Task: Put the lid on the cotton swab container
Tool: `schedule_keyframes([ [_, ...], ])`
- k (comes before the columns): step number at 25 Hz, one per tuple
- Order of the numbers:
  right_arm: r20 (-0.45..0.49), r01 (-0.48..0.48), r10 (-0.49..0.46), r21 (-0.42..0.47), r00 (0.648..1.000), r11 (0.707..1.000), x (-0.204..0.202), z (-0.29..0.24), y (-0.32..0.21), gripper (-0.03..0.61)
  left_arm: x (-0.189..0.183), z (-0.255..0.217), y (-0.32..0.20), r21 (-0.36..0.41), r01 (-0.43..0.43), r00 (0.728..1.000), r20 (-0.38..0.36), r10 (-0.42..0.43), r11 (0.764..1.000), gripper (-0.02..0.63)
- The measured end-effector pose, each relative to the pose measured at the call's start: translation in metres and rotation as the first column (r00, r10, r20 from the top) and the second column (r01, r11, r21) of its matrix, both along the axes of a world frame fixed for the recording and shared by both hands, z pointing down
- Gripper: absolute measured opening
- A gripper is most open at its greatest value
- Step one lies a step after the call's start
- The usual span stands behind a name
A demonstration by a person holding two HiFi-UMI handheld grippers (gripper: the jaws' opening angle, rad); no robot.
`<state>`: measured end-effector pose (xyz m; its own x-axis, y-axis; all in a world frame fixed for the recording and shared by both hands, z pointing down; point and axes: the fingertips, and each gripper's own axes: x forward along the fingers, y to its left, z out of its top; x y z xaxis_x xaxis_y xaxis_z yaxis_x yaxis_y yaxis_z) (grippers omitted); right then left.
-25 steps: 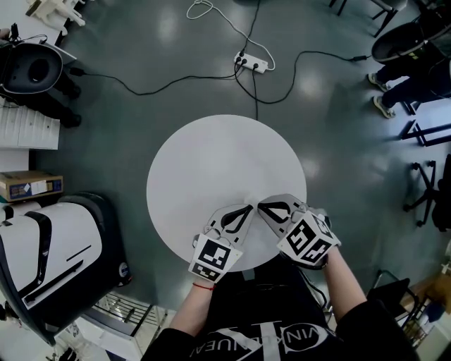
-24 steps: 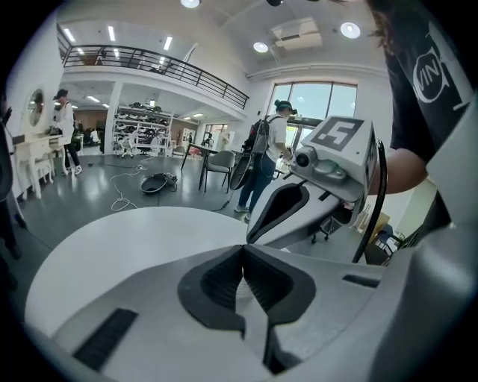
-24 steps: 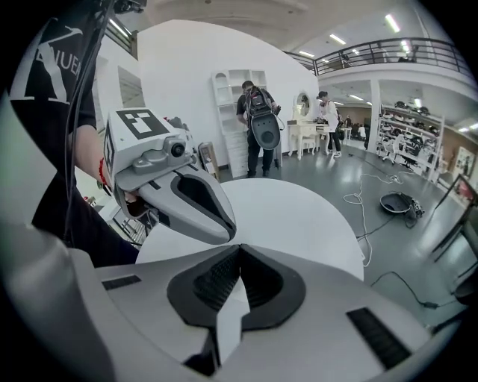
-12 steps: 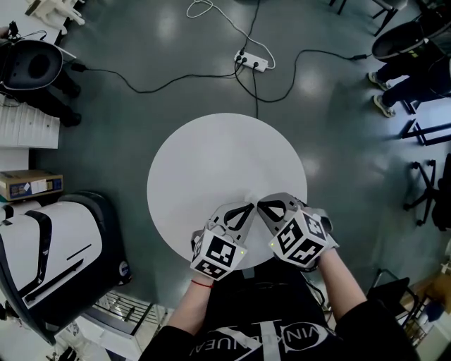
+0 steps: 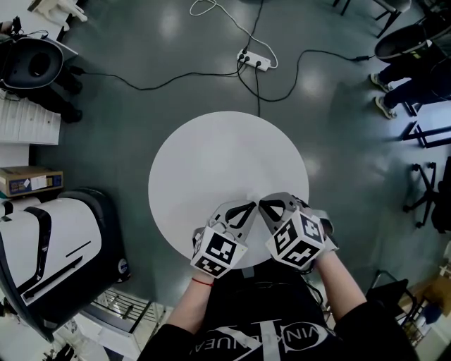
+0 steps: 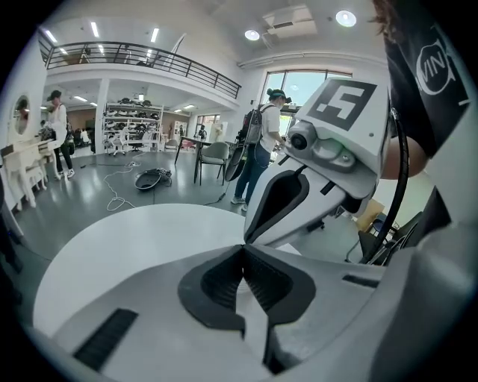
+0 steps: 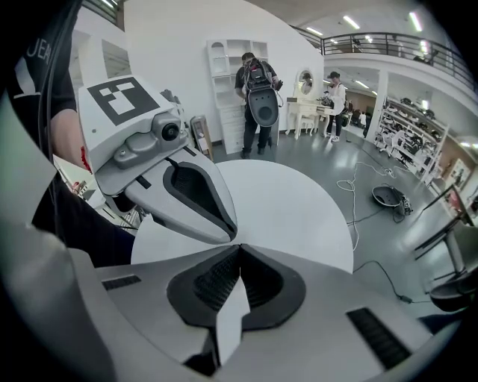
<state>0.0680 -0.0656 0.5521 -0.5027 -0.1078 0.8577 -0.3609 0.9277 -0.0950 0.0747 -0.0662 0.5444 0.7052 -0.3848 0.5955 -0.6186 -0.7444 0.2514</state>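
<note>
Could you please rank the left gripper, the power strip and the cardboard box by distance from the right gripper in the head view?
1. left gripper, right beside it.
2. power strip, on the floor past the table.
3. cardboard box, far left.

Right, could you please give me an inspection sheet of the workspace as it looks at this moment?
Surface: round white table, plain top.
Job's things: nothing seen; no cotton swab container or lid in any view.
Clutter: nothing seen on the table.
Tongs: left tongs and right tongs both shut with nothing between them, tips close together over the table's near part.
Cables: power strip on the floor beyond the table; black cable running left from it; white cable looped further off.
Surroundings: white machine and cardboard box at left; a person's shoes at upper right.
</note>
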Motion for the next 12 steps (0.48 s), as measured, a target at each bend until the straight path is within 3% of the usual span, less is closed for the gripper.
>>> schedule_keyframes([
  [7,0.012,-0.033,0.033,0.025,0.999,0.999,0.000,0.000,-0.001,0.003,-0.006,0.000,-0.002,-0.049,0.051,0.997,-0.051,-0.053,0.998,0.008],
  [12,0.069,-0.155,0.150,0.086,0.986,0.984,0.002,-0.011,-0.004,0.002,-0.013,-0.008,-0.004,-0.023,0.070,0.995,-0.068,-0.072,0.997,0.009],
])
